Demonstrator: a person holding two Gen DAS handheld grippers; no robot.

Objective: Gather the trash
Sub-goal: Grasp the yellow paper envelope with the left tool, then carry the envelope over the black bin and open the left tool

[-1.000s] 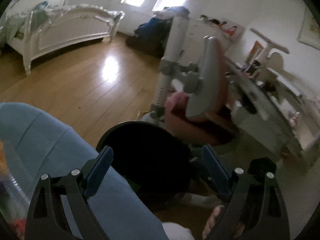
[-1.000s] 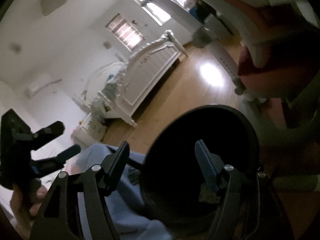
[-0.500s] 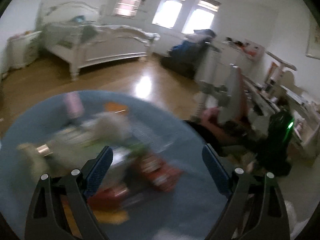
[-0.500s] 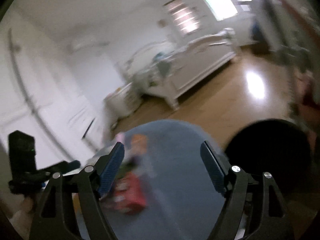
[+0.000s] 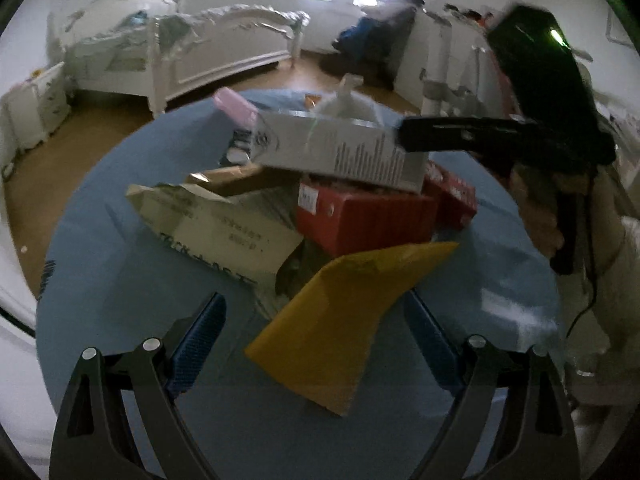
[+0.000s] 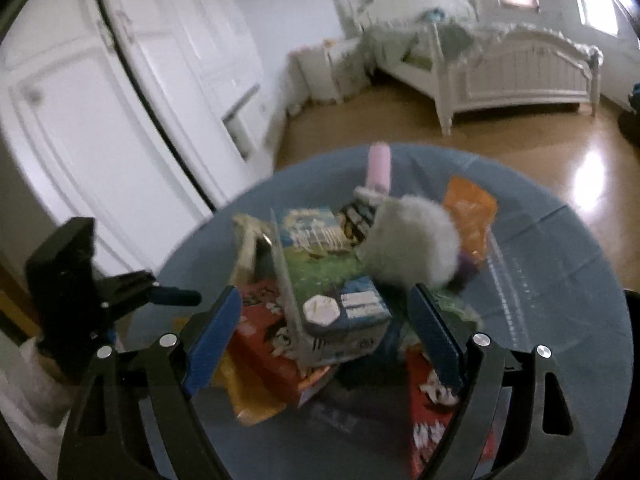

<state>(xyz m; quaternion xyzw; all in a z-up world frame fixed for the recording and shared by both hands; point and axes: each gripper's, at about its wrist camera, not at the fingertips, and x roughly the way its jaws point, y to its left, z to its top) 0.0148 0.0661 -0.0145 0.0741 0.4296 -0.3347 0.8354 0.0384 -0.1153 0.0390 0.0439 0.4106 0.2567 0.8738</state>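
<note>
A pile of trash lies on a round table with a blue cloth. In the left wrist view I see a yellow envelope, a red box, a torn beige paper bag and a grey-white carton. My left gripper is open, just above the yellow envelope. My right gripper is open, its blue pads either side of a milk carton with a white cap. A white crumpled wad, an orange packet and a pink tube lie behind it.
The right gripper's body shows at the right of the left wrist view. A white bed and white wardrobe doors stand beyond the table on a wooden floor. The left gripper appears at the left.
Both grippers swung away from the black bin beside the table and came over the trash pile. Both stay open and empty.
</note>
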